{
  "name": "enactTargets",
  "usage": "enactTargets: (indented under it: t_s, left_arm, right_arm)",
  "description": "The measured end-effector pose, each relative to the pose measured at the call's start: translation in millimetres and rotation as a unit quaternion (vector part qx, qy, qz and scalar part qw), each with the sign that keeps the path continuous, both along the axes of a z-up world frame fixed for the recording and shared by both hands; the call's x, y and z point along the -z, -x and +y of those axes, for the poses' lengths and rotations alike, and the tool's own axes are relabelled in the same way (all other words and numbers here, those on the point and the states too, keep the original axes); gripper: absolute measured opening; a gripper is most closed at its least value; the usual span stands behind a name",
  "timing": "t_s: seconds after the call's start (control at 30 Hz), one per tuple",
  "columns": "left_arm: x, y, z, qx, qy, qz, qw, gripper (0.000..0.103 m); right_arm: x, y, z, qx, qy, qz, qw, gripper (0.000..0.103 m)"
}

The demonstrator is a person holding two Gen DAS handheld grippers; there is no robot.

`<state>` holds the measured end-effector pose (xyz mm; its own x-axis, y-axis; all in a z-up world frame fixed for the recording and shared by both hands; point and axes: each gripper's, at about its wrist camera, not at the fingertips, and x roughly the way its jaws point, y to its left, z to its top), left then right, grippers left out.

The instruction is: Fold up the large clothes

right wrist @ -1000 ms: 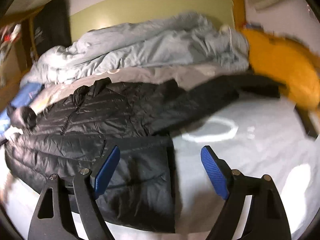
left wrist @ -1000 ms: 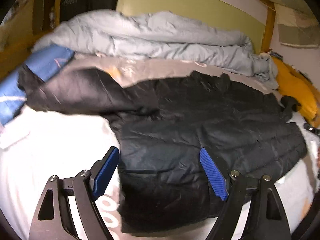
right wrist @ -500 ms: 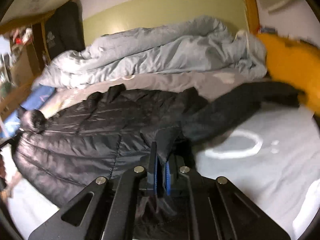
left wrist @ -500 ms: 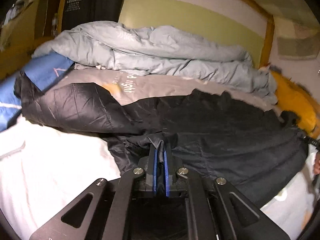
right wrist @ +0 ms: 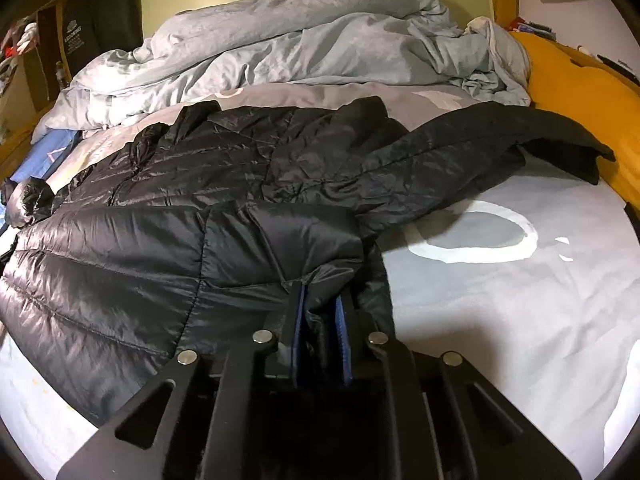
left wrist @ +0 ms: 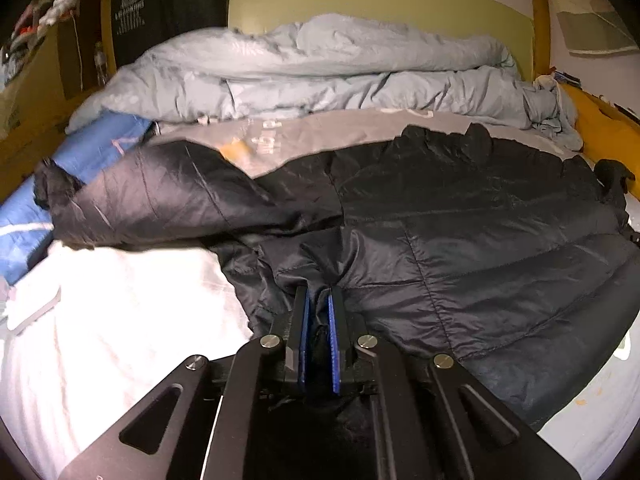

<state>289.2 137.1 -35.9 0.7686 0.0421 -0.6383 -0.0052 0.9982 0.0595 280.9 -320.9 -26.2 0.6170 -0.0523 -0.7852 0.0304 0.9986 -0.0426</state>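
Note:
A black quilted puffer jacket (left wrist: 460, 236) lies spread on the bed, collar toward the far side. One sleeve (left wrist: 160, 196) stretches left in the left wrist view. The other sleeve (right wrist: 500, 144) stretches right in the right wrist view. My left gripper (left wrist: 318, 300) is shut on the jacket's near left hem corner, which is lifted and bunched between the blue pads. My right gripper (right wrist: 320, 300) is shut on the jacket (right wrist: 200, 208) at its near right hem corner, also lifted.
A crumpled light grey duvet (left wrist: 320, 72) is piled at the far side. A blue cloth (left wrist: 80, 160) lies at the left edge. An orange cushion (right wrist: 580, 80) lines the right side. The bedsheet (right wrist: 500, 300) is pale with a grey ring print.
Both grippers went from open above the hem to shut on the jacket's two near hem corners. The corners are now raised and drawn a little toward the collar.

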Motion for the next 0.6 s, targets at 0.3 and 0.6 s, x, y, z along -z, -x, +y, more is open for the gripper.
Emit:
enactTargets:
  t_s: [0.3, 0.6]
  left_arm:
    - [-36.0, 32.0, -10.4, -0.024, -0.016, -0.079, 0.9964, 0.076]
    - [-73.0, 74.1, -36.5, -0.003, -0.015, -0.147, 0.989, 0.09]
  right_arm:
    - [-42.9, 22.9, 7.6, 0.012, 0.009, -0.065, 0.998, 0.024]
    - [-85.4, 59.7, 34.6, -0.013, 0.008, -0.148, 0.989, 0.079]
